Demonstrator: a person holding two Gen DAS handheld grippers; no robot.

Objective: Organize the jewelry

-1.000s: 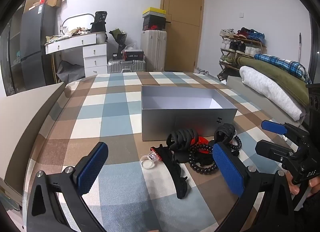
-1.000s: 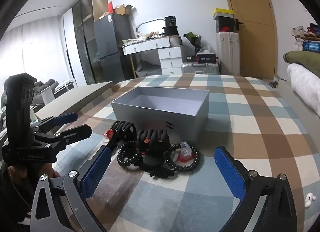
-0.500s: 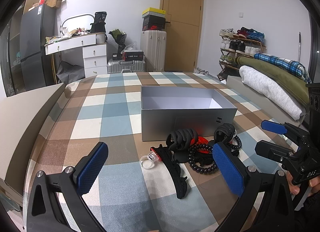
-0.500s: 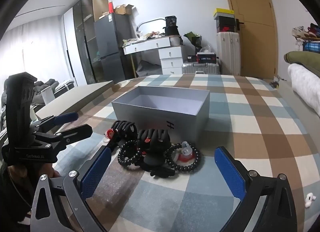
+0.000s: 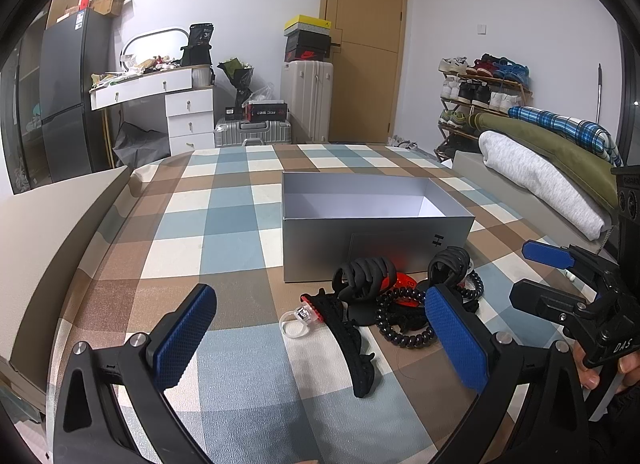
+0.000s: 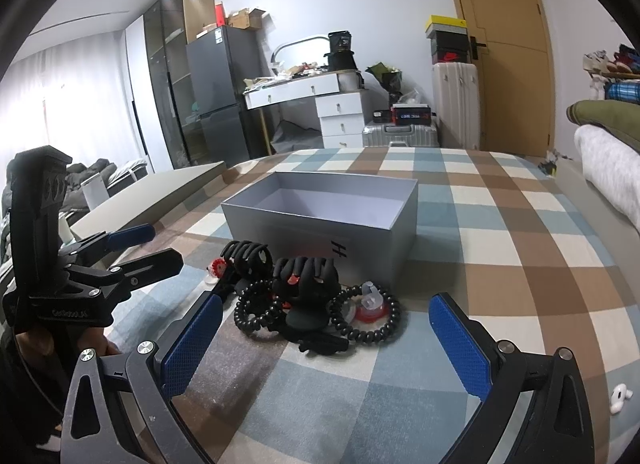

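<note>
An open grey box (image 5: 372,220) (image 6: 328,220) stands on the checked cloth. In front of it lies a pile of hair things: two black claw clips (image 5: 366,276) (image 6: 306,276), a long black clip (image 5: 352,340), black spiral hair ties (image 5: 404,324) (image 6: 376,324), a clear ring with a red piece (image 5: 298,322) and a red piece (image 6: 370,310). My left gripper (image 5: 320,334) is open and empty, just short of the pile. My right gripper (image 6: 326,338) is open and empty, near side of the pile. Each gripper shows in the other's view (image 5: 538,276) (image 6: 146,248).
A white earbud (image 6: 619,398) lies on the cloth at the right. Folded blankets (image 5: 544,168) lie along the right edge. A beige board (image 5: 52,232) borders the left. A dresser, suitcases and a door stand at the back.
</note>
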